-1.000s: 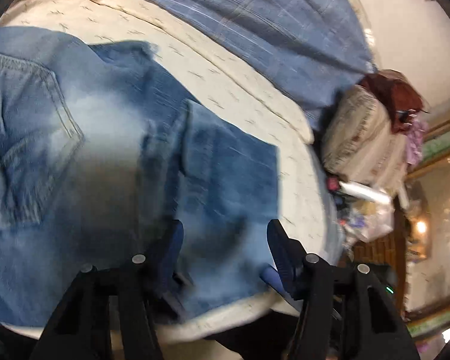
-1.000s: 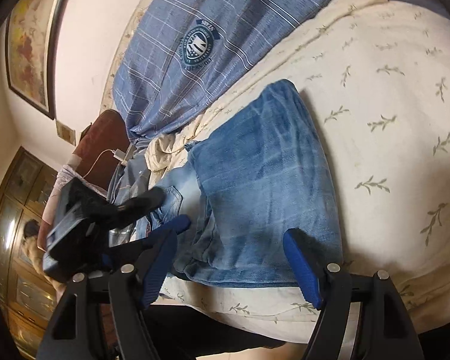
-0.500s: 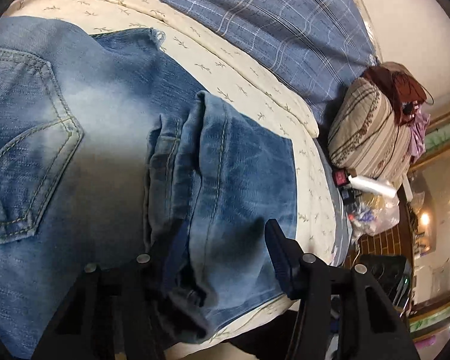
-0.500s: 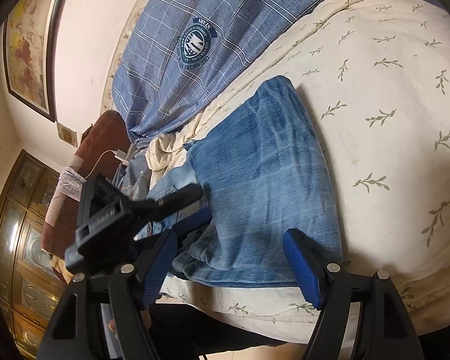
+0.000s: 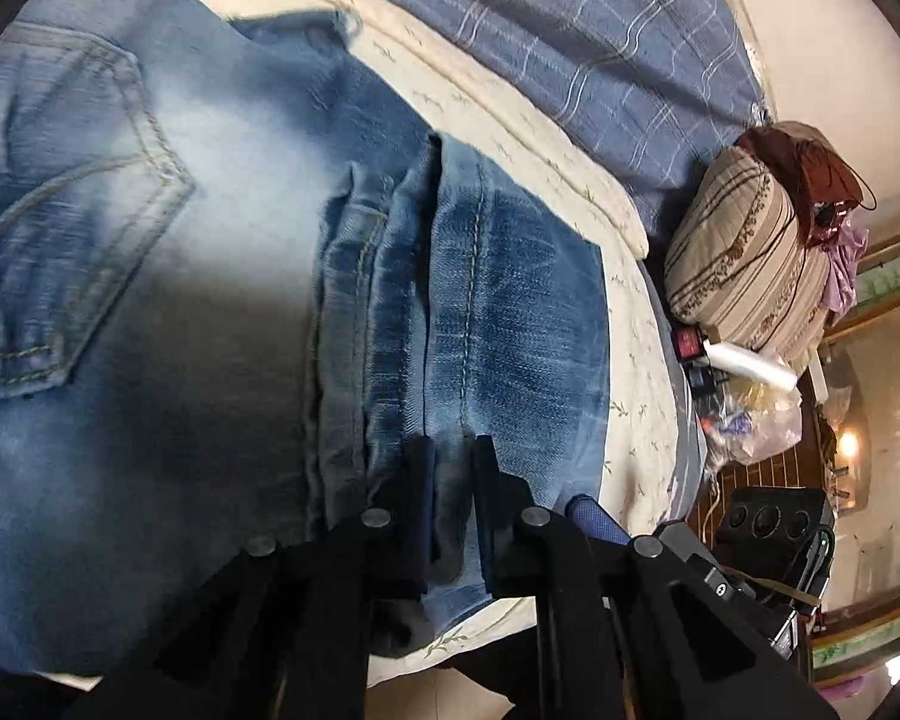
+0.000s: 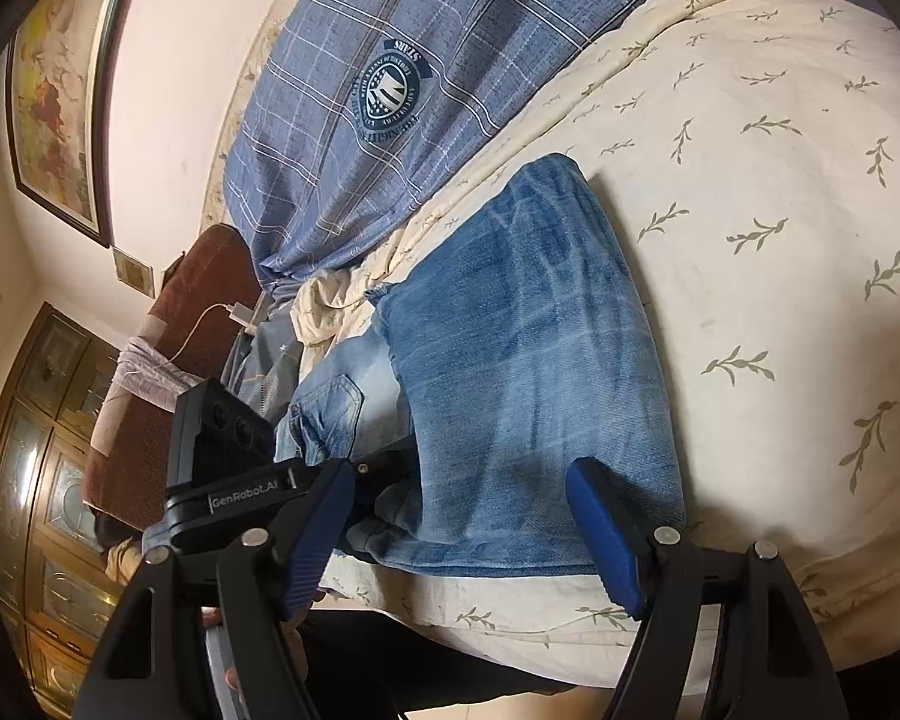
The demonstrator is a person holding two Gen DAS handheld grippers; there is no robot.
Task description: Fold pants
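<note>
progress: jeans (image 5: 510, 312) lie part-folded on the bed (image 6: 780, 240), so you're roughly midway | left claw (image 5: 450, 456) just closed, pinching the bunched near denim edge; right claw (image 6: 456, 516) spread wide, holding nothing | left: carry that edge over; flatten it

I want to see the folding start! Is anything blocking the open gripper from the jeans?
Nothing visible does. The right gripper hangs open over the near edge of the jeans, with bare denim between its fingers. The left gripper already pinches the denim beside it.
</note>
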